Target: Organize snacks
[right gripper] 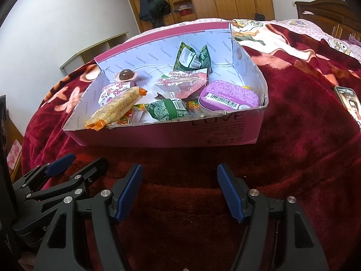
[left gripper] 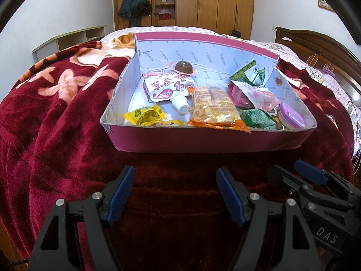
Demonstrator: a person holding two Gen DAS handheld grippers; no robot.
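A pink cardboard box (left gripper: 203,141) (right gripper: 171,135) sits on a red blanket and holds several snacks: an orange cracker pack (left gripper: 214,107) (right gripper: 117,107), a yellow packet (left gripper: 146,116), a white-capped drink pouch (left gripper: 167,87), a brown jelly cup (left gripper: 183,67) (right gripper: 125,75), green packets (left gripper: 248,73) (right gripper: 191,56), a pink bag (left gripper: 252,94) (right gripper: 180,83) and a purple tin (left gripper: 291,116) (right gripper: 229,94). My left gripper (left gripper: 174,194) is open and empty in front of the box. My right gripper (right gripper: 179,192) is open and empty beside it; it also shows in the left wrist view (left gripper: 311,176).
The red blanket (left gripper: 56,113) covers a bed. A phone (right gripper: 349,103) lies on the blanket right of the box. A wooden wardrobe (left gripper: 214,0) and hanging coats (left gripper: 135,2) stand at the back wall. A dark headboard (left gripper: 315,45) is on the right.
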